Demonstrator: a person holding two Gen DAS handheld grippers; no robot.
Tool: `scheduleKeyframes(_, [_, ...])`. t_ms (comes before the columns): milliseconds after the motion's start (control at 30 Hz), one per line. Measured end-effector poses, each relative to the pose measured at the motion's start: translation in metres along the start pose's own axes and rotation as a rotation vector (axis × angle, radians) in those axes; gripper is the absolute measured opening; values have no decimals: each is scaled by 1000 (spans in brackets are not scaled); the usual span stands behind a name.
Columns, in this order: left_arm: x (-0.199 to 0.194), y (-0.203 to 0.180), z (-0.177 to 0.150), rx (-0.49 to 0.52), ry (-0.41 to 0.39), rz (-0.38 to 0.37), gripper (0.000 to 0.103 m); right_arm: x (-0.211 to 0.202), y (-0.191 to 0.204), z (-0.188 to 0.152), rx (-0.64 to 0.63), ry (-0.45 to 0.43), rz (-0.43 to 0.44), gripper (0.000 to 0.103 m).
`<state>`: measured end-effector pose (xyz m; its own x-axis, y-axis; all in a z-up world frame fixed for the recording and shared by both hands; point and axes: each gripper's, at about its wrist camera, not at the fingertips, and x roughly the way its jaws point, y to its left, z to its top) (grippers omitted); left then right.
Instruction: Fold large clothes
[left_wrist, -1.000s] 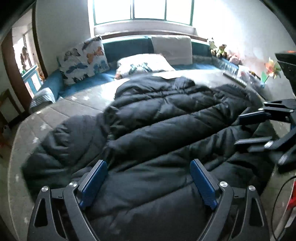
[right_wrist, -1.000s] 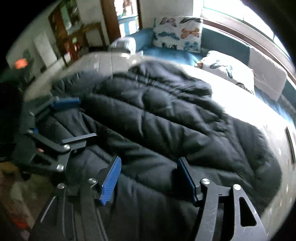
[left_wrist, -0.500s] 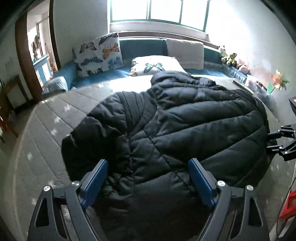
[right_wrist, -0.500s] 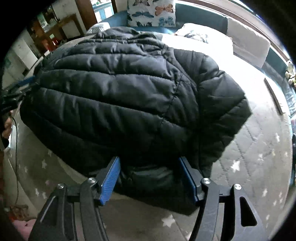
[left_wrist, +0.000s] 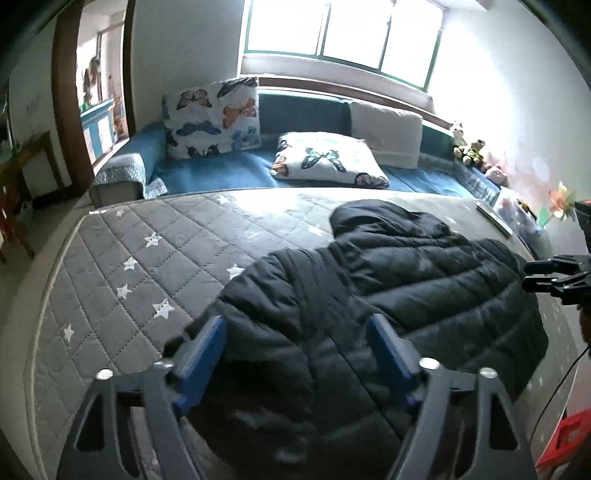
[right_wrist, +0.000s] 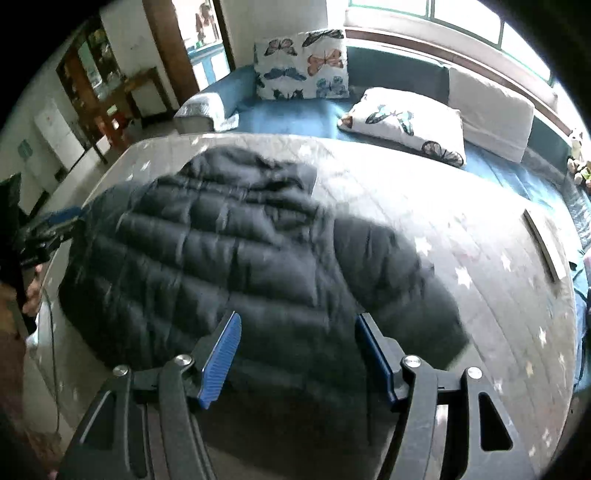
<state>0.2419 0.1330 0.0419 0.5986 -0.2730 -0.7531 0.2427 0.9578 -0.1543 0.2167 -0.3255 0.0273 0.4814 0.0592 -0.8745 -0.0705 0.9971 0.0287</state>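
A large black puffer jacket (left_wrist: 388, 295) lies spread on the grey star-quilted mattress (left_wrist: 147, 251), hood toward the far side. It also shows in the right wrist view (right_wrist: 229, 254). My left gripper (left_wrist: 295, 354) is open and empty, its blue pads over the jacket's near hem on the left side. My right gripper (right_wrist: 295, 350) is open and empty over the near hem on the right side. The right gripper shows at the right edge of the left wrist view (left_wrist: 554, 277); the left gripper shows at the left edge of the right wrist view (right_wrist: 48, 229).
Behind the mattress (right_wrist: 480, 258) is a blue daybed with butterfly pillows (left_wrist: 325, 157) and a white cushion (left_wrist: 386, 133). A flat board (right_wrist: 543, 240) lies at the mattress's right edge. Toys line the far right wall. A doorway and furniture stand on the left.
Both grippers have pulled back and risen from the jacket. The jacket, lifted and bunched a second ago, now lies flat on the mattress, with more bare mattress showing to the left.
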Motion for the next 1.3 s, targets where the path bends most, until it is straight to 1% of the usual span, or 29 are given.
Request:
scheduleKeyframes(33, [5,5,3,-15,4,-3,70,7,-3,4,7,-2,3,70])
scheduleKeyframes(67, [12,9,7,-26,11,-5,64,18,-6,10,14,-2,6,70])
scheduleKeyframes(100, [17,12,9,-34,18,-7,58,21,-7,8,23,-2,2,70])
scheduleKeyframes(167, [34,18,9,-43,45,1,52,40,-17,10,54,12,1,70])
scheduleKeyframes(200, [46,20,6,-53,68,-1,50,48,-23,10,69,16,5,70])
scheduleKeyframes(300, [63,27,2,-110,96,-42,50,59,-32,5,115,22,24,70])
scheduleKeyframes(367, [65,31,1,-135,103,-63,50,56,-29,3,96,18,11,70])
scheduleKeyframes(467, [60,28,1,-118,90,-40,51,46,-25,5,88,17,-1,70])
scheduleKeyframes(600, [45,16,-2,-84,63,13,51,22,-26,5,129,-34,23,70])
scheduleKeyframes(733, [25,9,-6,-57,38,47,55,2,-29,-4,122,-74,-17,70])
scheduleKeyframes(900, [-3,1,-17,-22,13,65,67,-15,-40,-23,144,-76,-24,70])
scheduleKeyframes(1067, [-27,-2,-33,-5,-3,86,69,-23,-45,-43,169,-72,-29,70])
scheduleKeyframes(1100, [-31,-4,-37,-5,-5,89,72,-23,-45,-46,175,-69,-27,70])
scheduleKeyframes(1167, [-39,-2,-43,-21,-9,80,79,-24,-47,-56,187,-60,-15,70])
scheduleKeyframes(1233, [-47,2,-50,-53,-15,63,81,-23,-49,-62,200,-53,-10,72])
scheduleKeyframes(1300, [-52,9,-55,-90,-8,32,84,-24,-51,-70,228,-53,21,80])
